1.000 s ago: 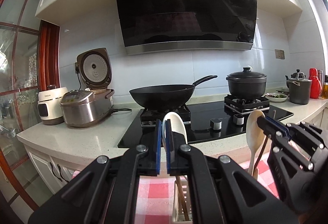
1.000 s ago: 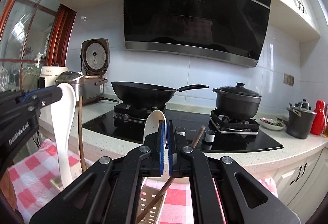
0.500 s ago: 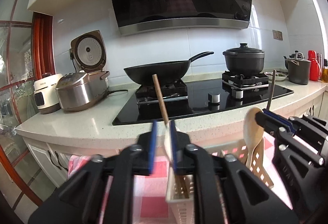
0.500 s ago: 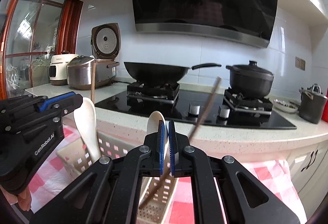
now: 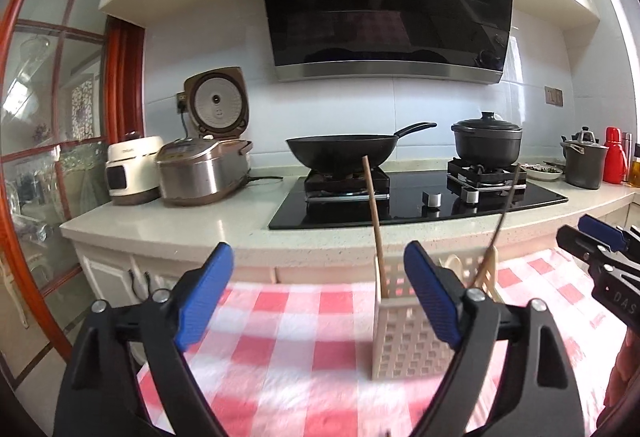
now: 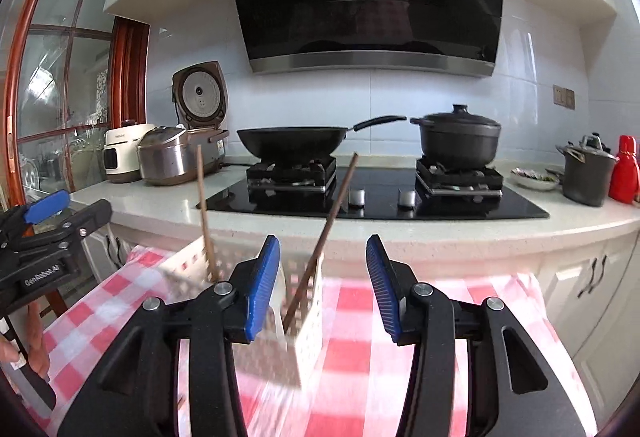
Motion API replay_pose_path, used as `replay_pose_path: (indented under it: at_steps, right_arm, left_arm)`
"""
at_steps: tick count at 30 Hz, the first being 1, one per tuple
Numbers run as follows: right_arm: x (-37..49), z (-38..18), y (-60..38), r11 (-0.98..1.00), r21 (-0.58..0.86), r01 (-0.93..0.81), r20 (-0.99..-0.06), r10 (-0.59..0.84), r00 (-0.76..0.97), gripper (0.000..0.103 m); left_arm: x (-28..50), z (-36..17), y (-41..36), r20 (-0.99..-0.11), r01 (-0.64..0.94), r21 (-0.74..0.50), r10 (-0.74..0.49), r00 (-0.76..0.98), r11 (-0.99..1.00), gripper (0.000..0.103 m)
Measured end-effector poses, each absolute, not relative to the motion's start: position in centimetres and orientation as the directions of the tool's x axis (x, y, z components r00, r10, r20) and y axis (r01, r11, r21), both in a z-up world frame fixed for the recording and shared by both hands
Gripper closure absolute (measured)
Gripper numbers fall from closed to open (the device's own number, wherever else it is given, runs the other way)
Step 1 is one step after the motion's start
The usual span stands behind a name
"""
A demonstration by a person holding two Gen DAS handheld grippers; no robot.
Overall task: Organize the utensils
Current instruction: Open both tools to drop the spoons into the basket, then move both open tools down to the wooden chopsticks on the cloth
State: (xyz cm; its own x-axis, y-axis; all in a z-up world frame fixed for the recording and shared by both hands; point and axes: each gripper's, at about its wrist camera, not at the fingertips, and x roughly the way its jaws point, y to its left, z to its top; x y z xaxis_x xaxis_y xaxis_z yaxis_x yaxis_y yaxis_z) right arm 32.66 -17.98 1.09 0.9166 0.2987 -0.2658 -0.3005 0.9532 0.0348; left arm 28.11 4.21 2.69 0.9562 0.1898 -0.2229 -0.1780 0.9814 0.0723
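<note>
A cream perforated utensil basket [image 5: 404, 333] stands on the red-and-white checked cloth [image 5: 288, 337]. Two wooden sticks stand in it: one upright [image 5: 374, 221] and one leaning right [image 5: 500, 225]. My left gripper [image 5: 316, 297] is open and empty, just in front of the basket. In the right wrist view the basket [image 6: 308, 317] sits between and behind my open, empty right gripper [image 6: 324, 289], with the two sticks [image 6: 204, 213] [image 6: 332, 217] rising from it. A white spoon [image 6: 276, 301] shows inside the basket behind the left finger.
Behind the cloth runs a white counter [image 5: 180, 225] with a black hob [image 5: 416, 201], a wok [image 5: 340, 153], a black pot [image 5: 486, 145], rice cookers [image 5: 200, 173], a grey pot [image 5: 584, 165] and a red flask [image 5: 614, 161].
Both grippers have opened and let go of their spoons, which now sit down in the basket. Both grippers have drawn back and up from the basket.
</note>
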Motion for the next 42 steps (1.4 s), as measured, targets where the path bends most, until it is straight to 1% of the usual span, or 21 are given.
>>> replay_pose_path:
  at_steps: [4, 7, 14, 19, 23, 27, 29, 31, 36, 38, 42]
  right_arm:
    - [29.3, 0.1, -18.9, 0.951, 0.062, -0.302, -0.314, 0.305, 0.899, 0.058]
    - [27.0, -1.3, -19.1, 0.948, 0.081, -0.308, -0.356, 0.316, 0.879, 0.058]
    - [23.6, -5.8, -17.9, 0.940, 0.089, -0.331, -0.497, 0.330, 0.803, 0.058]
    - [23.7, -8.9, -16.4, 0.936, 0.102, -0.337, -0.621, 0.324, 0.713, 0.059]
    - [24.4, -10.6, -15.1, 0.934, 0.094, -0.344, -0.682, 0.312, 0.661, 0.066]
    - [25.4, -11.7, -14.1, 0.935, 0.089, -0.344, -0.725, 0.297, 0.621, 0.070]
    - [25.9, -12.0, -13.7, 0.934, 0.086, -0.348, -0.741, 0.293, 0.605, 0.073]
    - [26.3, -12.1, -13.3, 0.932, 0.078, -0.355, -0.751, 0.289, 0.594, 0.074]
    - [27.1, -12.2, -11.9, 0.926, 0.040, -0.376, -0.771, 0.268, 0.578, 0.079]
    - [27.6, -12.4, -11.5, 0.928, 0.021, -0.372, -0.780, 0.248, 0.574, 0.084]
    - [28.7, -12.8, -10.9, 0.932, -0.004, -0.362, -0.798, 0.215, 0.563, 0.085]
  left_arm:
    - [23.8, 1.9, 4.7, -0.260, -0.164, 0.053, 0.172, 0.950, 0.985, 0.013]
    - [20.9, 0.7, 4.7, -0.286, -0.153, 0.058, 0.163, 0.944, 0.987, 0.011]
    - [16.6, -3.4, 5.2, -0.382, -0.124, 0.029, 0.125, 0.915, 0.992, 0.011]
    - [15.8, -5.9, 5.5, -0.451, -0.099, -0.007, 0.085, 0.889, 0.995, 0.011]
    - [15.7, -7.7, 4.9, -0.484, -0.081, 0.016, 0.079, 0.871, 0.997, 0.011]
    - [16.1, -8.8, 4.7, -0.509, -0.066, 0.015, 0.065, 0.858, 0.998, 0.011]
    - [16.4, -9.4, 4.7, -0.519, -0.065, 0.021, 0.066, 0.852, 0.998, 0.011]
    - [16.7, -9.9, 4.8, -0.532, -0.067, 0.029, 0.072, 0.844, 0.997, 0.011]
    - [16.9, -10.0, 5.6, -0.547, -0.078, 0.001, 0.066, 0.834, 0.997, 0.011]
    - [16.9, -10.0, 5.7, -0.554, -0.079, 0.000, 0.066, 0.830, 0.997, 0.011]
    - [16.9, -9.8, 5.9, -0.557, -0.073, -0.007, 0.056, 0.829, 0.997, 0.011]
